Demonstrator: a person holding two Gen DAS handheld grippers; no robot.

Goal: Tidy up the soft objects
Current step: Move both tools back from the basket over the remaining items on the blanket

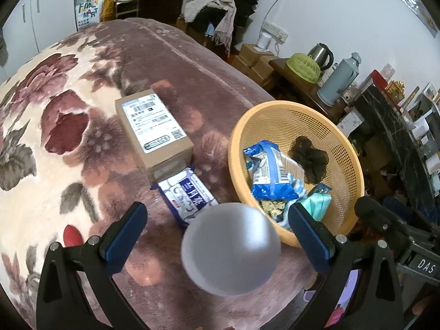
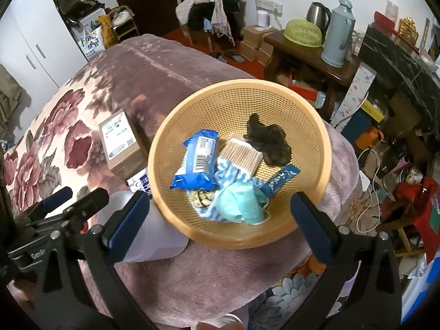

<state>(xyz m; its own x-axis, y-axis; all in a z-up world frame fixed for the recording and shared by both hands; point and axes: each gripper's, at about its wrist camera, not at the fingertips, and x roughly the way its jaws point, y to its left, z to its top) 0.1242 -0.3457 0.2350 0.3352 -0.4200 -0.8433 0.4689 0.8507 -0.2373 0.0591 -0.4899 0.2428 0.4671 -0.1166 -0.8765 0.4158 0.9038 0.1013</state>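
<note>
A round orange mesh basket (image 2: 316,148) sits on the flowered blanket. It holds a blue packet (image 2: 196,162), a cotton swab bundle (image 2: 242,155), a dark frilly scrunchie (image 2: 268,143), a teal face mask (image 2: 238,203) and a blue sachet (image 2: 280,178). My right gripper (image 2: 218,203) hovers open over the basket's near rim with nothing in it. A pale, blurred, rounded white object (image 1: 231,250) lies between the wide-open fingers of my left gripper (image 1: 217,211), and neither pad touches it. A white and blue wipes pack (image 1: 187,195) lies on the blanket beside the basket (image 1: 236,137).
A cardboard box (image 1: 154,132) with a shipping label stands left of the wipes pack. The blanket (image 1: 55,143) stretches far to the left. Right of the bed, a dark table (image 2: 338,68) carries a kettle, a thermos and a green cover. Cluttered floor lies below.
</note>
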